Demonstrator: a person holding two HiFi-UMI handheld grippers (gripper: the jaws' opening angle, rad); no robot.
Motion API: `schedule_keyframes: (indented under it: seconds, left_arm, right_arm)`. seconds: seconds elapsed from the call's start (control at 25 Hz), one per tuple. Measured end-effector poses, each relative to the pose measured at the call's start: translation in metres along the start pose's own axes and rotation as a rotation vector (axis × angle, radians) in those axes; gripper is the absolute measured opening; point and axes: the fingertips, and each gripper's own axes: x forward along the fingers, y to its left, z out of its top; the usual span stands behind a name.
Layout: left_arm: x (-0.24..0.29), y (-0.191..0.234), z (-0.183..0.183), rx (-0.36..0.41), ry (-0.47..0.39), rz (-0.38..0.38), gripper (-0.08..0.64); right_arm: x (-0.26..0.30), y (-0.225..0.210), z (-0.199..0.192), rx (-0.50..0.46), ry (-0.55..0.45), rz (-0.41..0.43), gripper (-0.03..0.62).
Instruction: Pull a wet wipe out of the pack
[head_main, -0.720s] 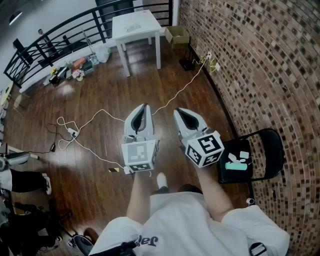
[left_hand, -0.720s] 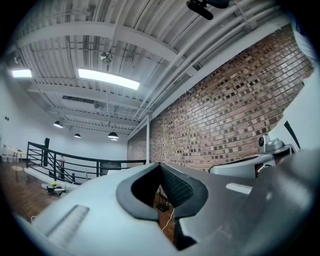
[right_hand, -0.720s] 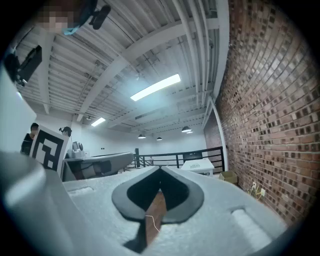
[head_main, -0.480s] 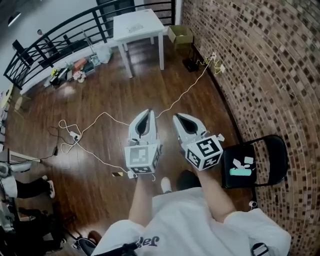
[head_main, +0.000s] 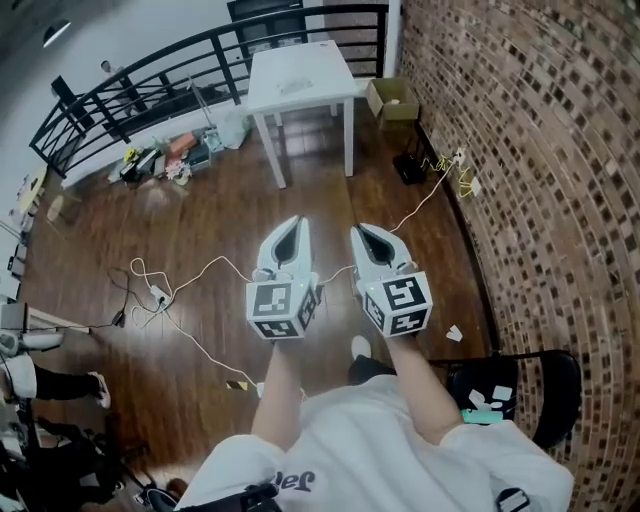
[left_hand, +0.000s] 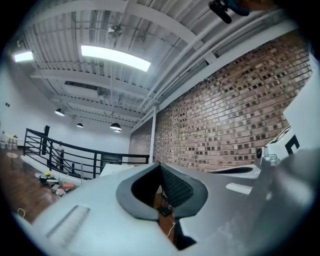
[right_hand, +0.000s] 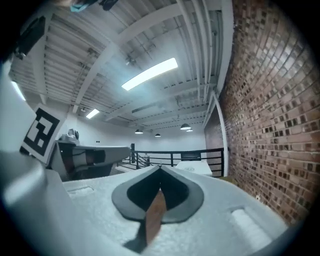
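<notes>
While the left tool (head_main: 297, 218) and right tool (head_main: 357, 229) point level, jaws together and empty, a possible pack (head_main: 297, 87) lies on the far surface (head_main: 328, 68), so arriving closed could shove it off.

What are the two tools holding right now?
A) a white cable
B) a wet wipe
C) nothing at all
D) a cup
C: the left tool and the right tool each have their jaws closed tip to tip, and each tool's own view shows nothing pinched between them.
</notes>
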Motion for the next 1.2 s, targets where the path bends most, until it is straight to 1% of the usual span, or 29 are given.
schedule_keyframes:
  seconds: [0.08,0.2,0.24,0.32,0.4,0.44,0.56,0.68,0.76,0.84,0.92,1.0,1.12,1.2]
  left_arm:
    - [0.045,-0.004,0.01,0.014,-0.009,-0.007,0.015]
    - [0.09,-0.005,0.012,0.013,-0.022,0.003,0.015]
    - [0.102,-0.002,0.01,0.023,-0.026,0.008,0.015]
    - [0.126,0.007,0.002,0.082,-0.014,0.019,0.015]
    - [0.145,0.02,-0.012,0.128,0.019,0.033,0.015]
    - [0.153,0.029,-0.022,0.129,0.034,0.042,0.015]
    - [0.181,0.062,-0.04,0.108,0.055,0.073,0.015]
    - [0.218,0.097,-0.047,0.084,0.07,0.089,0.015]
    - [0.253,0.124,-0.049,0.062,0.068,0.089,0.015]
    - [0.295,0.148,-0.042,0.054,0.044,0.075,0.015]
    - [0.341,0.172,-0.027,0.057,-0.006,0.053,0.015]
    - [0.379,0.201,-0.007,0.081,-0.052,0.047,0.015]
    - [0.42,0.254,0.022,0.153,-0.158,0.1,0.015]
    - [0.443,0.291,0.027,0.138,-0.177,0.115,0.015]
  right_arm:
    - [0.031,-0.039,0.019,-0.005,-0.019,0.0,-0.012]
    - [0.063,-0.082,0.038,0.006,-0.065,0.04,-0.012]
    - [0.074,-0.092,0.039,0.006,-0.071,0.056,-0.011]
    - [0.099,-0.107,0.028,0.007,-0.048,0.08,-0.011]
    - [0.121,-0.112,0.009,0.011,-0.01,0.107,-0.011]
    - [0.131,-0.112,0.001,0.017,0.0,0.123,-0.011]
    - [0.171,-0.114,-0.014,0.038,0.013,0.159,-0.011]
    - [0.219,-0.116,-0.016,0.032,0.025,0.184,-0.011]
    - [0.258,-0.12,-0.013,0.023,0.021,0.195,-0.011]
    - [0.304,-0.127,-0.006,0.007,0.011,0.21,-0.011]
    - [0.353,-0.137,0.003,-0.014,0.008,0.23,-0.011]
    - [0.401,-0.148,0.017,-0.012,0.002,0.241,-0.011]
    - [0.468,-0.171,0.035,0.005,-0.031,0.226,-0.011]
    - [0.509,-0.182,0.044,0.028,-0.077,0.217,-0.011]
